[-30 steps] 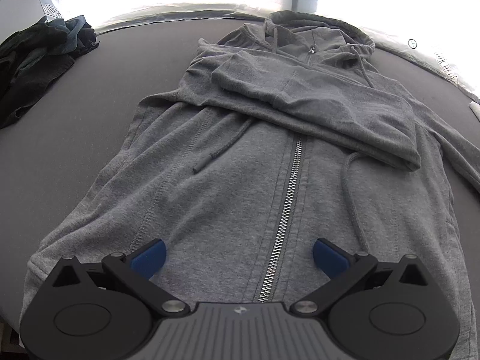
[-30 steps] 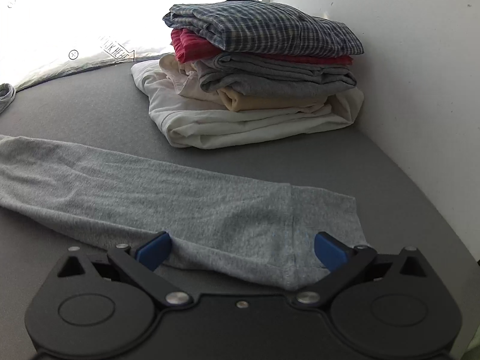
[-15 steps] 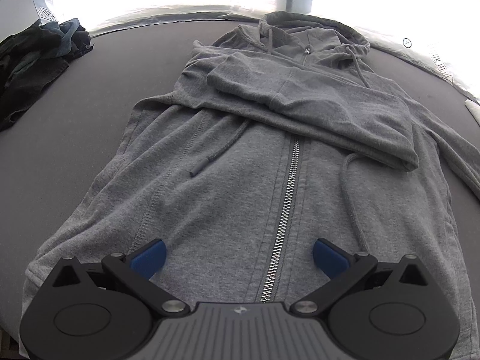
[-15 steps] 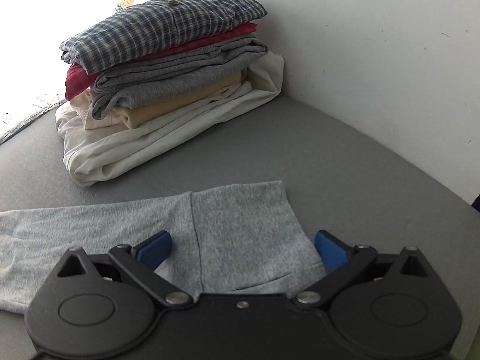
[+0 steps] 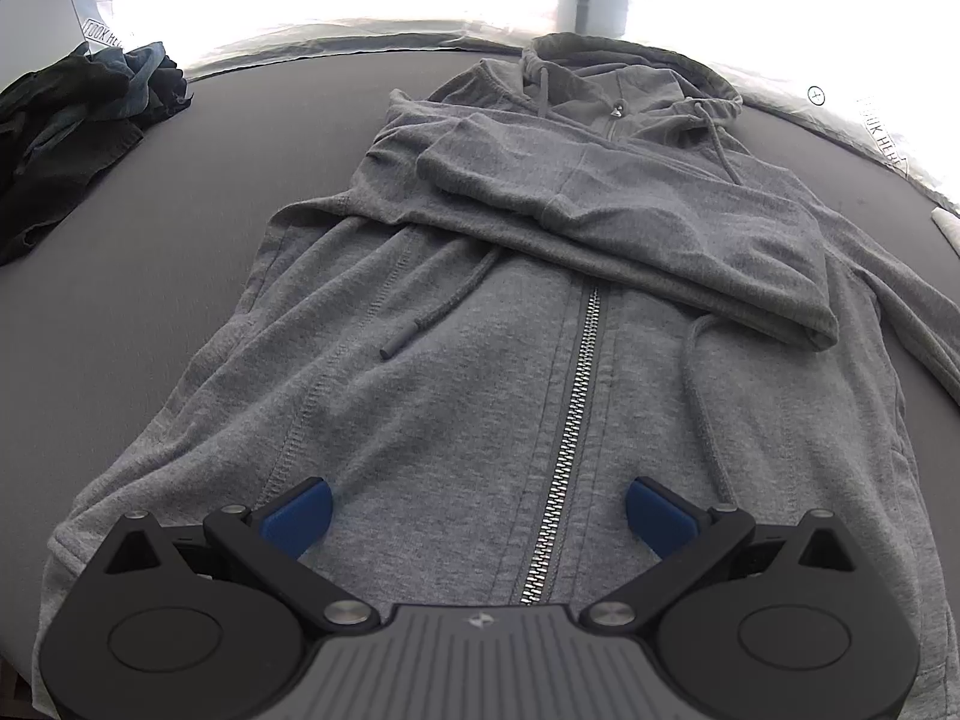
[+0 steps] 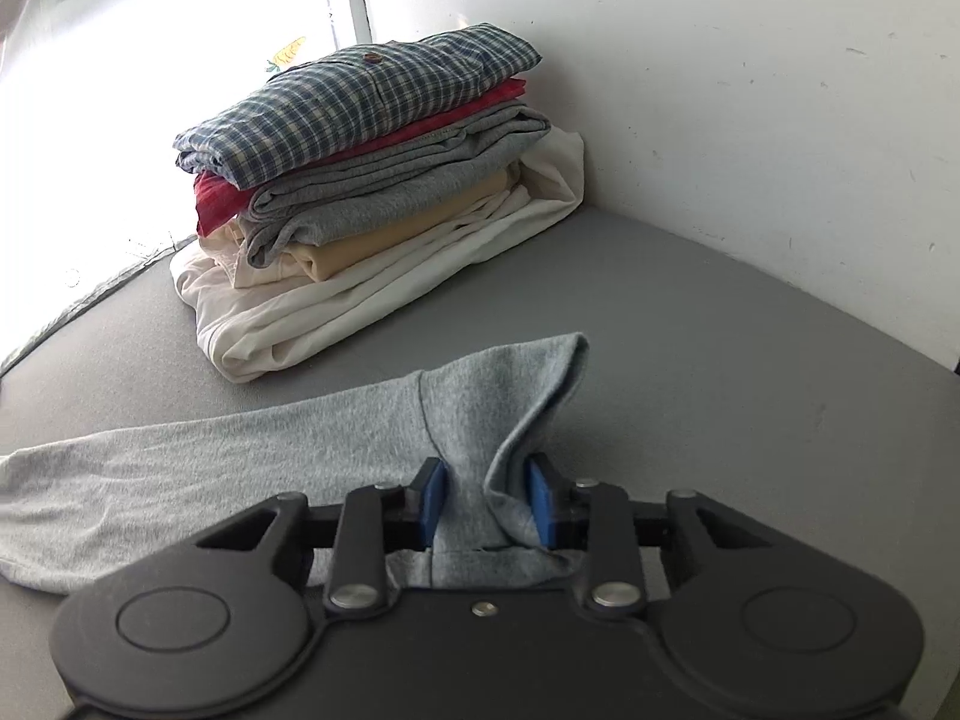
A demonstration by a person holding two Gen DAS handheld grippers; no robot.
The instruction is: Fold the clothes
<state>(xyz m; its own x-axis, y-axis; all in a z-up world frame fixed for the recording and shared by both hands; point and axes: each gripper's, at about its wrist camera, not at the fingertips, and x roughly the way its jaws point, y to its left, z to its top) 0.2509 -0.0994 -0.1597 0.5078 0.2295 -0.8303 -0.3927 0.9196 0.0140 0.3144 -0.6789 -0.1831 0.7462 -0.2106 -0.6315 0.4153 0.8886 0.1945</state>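
Hoodie [image 5: 456, 396] lies flat on the surface [image 5: 132, 276], one sleeve already across; left gripper [image 5: 478, 510] hovers, fingers wide. Right gripper [image 6: 487, 504] pinches the other sleeve's cuff [image 6: 480, 420], bunched, so it may slip on lifting.

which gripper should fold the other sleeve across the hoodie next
Right. The right gripper is already shut on the sleeve cuff, while the left gripper hovers open over the hoodie hem.
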